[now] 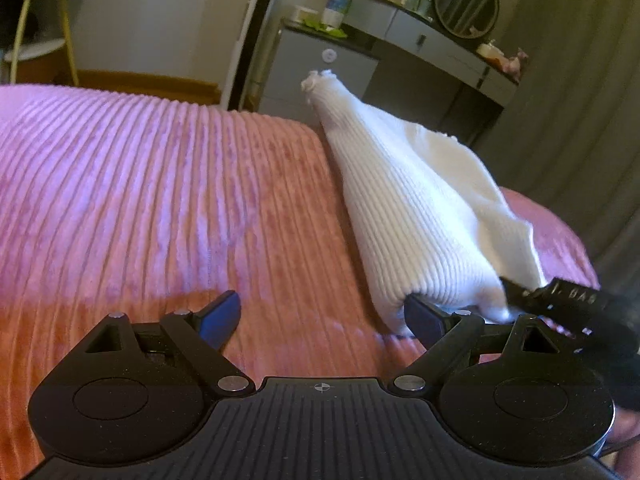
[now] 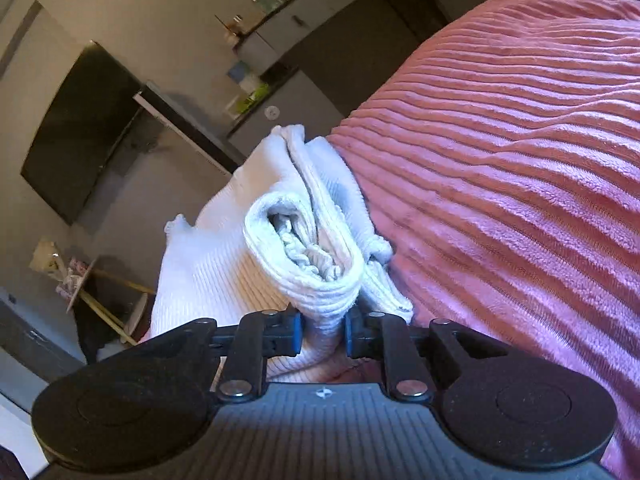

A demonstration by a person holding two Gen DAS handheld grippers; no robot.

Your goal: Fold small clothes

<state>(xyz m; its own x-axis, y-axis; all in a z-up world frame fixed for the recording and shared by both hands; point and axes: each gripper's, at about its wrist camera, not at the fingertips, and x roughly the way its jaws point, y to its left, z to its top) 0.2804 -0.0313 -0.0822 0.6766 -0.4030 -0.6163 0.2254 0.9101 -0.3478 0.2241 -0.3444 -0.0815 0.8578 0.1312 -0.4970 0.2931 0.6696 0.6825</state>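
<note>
Right now the right gripper (image 2: 322,334) squeezes the white socks (image 2: 280,240), lifted at the bed's (image 1: 140,200) far edge. The left gripper (image 1: 322,318) is wide apart, holding nothing. Hold tight, and lay them down flat and slowly.

Only readable bit I can find is on the right gripper (image 1: 568,304), poking in at the right edge of the left wrist view: pale letters on its black body that look like "BAS", with maybe an "I" or "1" and a dot before them. It's cut off and blurry, so no idea what the full word is. The bottles on the grey dresser (image 1: 420,36) have labels, but they're way too small to read.
</note>
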